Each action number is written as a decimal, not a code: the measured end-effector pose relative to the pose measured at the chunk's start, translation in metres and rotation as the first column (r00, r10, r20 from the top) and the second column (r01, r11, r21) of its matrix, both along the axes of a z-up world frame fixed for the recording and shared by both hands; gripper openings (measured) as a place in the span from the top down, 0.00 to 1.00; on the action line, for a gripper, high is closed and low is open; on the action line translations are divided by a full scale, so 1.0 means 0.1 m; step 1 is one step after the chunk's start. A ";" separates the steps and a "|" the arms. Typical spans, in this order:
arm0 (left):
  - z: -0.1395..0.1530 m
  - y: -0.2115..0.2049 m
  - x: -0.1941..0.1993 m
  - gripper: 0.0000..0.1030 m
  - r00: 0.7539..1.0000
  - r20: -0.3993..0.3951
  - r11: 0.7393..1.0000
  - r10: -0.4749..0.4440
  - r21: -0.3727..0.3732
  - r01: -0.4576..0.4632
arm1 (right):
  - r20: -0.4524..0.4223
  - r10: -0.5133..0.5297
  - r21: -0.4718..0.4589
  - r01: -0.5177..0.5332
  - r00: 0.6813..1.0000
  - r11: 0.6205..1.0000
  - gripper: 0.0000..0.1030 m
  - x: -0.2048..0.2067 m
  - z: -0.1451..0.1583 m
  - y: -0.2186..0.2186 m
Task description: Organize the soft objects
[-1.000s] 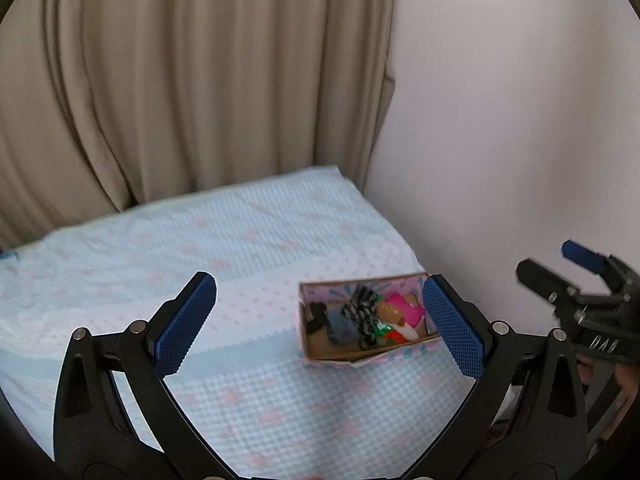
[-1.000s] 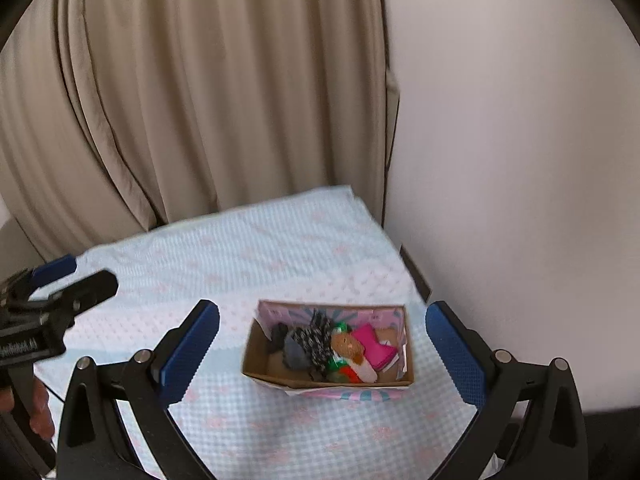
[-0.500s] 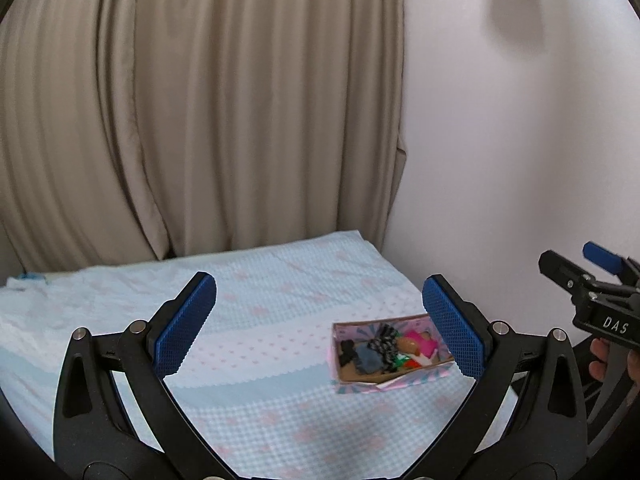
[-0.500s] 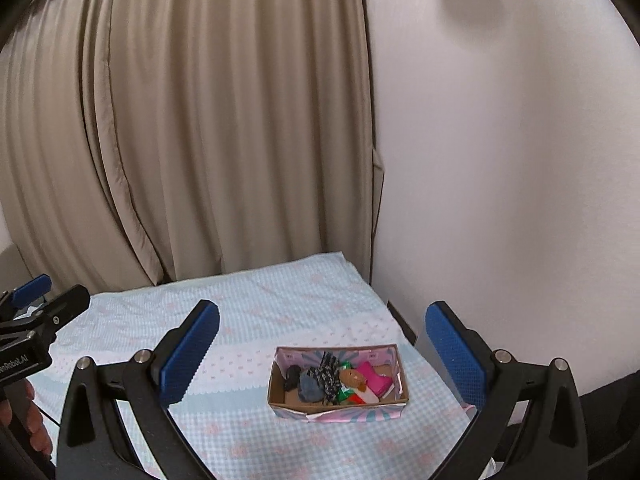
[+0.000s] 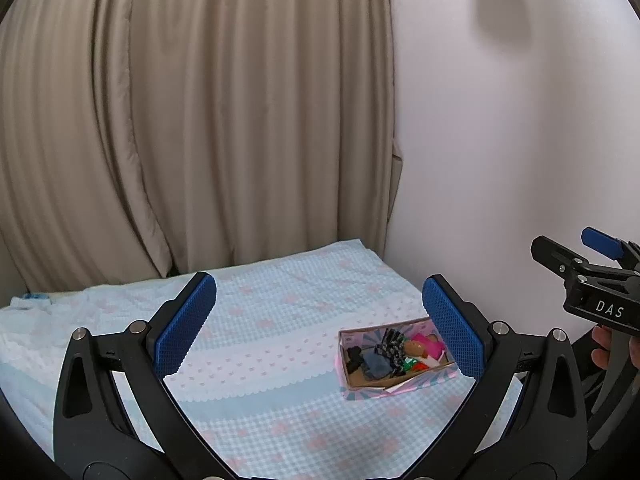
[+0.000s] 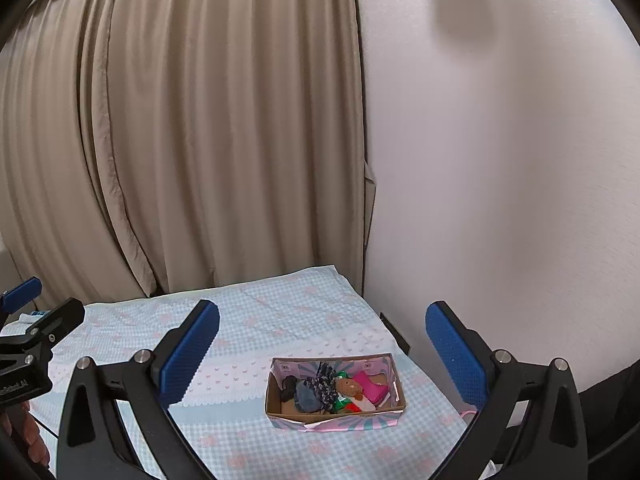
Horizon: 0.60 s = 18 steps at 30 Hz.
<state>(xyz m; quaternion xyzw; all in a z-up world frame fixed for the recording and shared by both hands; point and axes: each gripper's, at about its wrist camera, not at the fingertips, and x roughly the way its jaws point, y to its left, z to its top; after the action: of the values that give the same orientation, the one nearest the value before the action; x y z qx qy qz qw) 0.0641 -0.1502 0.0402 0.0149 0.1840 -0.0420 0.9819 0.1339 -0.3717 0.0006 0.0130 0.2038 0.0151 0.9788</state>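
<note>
Beige curtain point(image 6: 192, 140) behind bed; white wall point(image 6: 500, 160) at right. Blue-checked bedcover point(image 6: 280, 320) spans bed. Cardboard box point(image 6: 336, 416) sits on cover near wall side, holding soft objects point(image 6: 332, 390) in jumble. Left gripper point(image 5: 320, 328) and right gripper point(image 6: 322, 350) both held above bed, fingers wide apart, nothing between them.

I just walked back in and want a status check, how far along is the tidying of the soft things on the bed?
It looks nearly or fully done: the soft items, among them a small brown plush and a pink piece, lie inside the cardboard box on the bedspread. Nothing is in hand; the left gripper and right gripper are both open and empty. No loose items show on the visible bedspread.
</note>
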 end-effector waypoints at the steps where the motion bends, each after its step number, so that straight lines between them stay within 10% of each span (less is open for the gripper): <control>1: 0.00 0.00 0.00 0.00 1.000 0.004 1.000 0.000 0.002 0.000 | 0.001 -0.001 -0.001 0.001 1.000 1.000 0.00 0.00 0.00 0.01; 18: 0.03 0.01 0.08 0.00 1.000 0.015 1.000 0.003 -0.015 -0.003 | 0.002 -0.003 -0.006 0.003 1.000 1.000 0.00 0.07 0.01 0.07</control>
<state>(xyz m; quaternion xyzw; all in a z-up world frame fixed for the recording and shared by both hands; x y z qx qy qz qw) 0.0717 -0.1488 0.0428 0.0078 0.1764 -0.0415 0.9834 0.1407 -0.3651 0.0013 0.0102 0.2029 0.0130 0.9791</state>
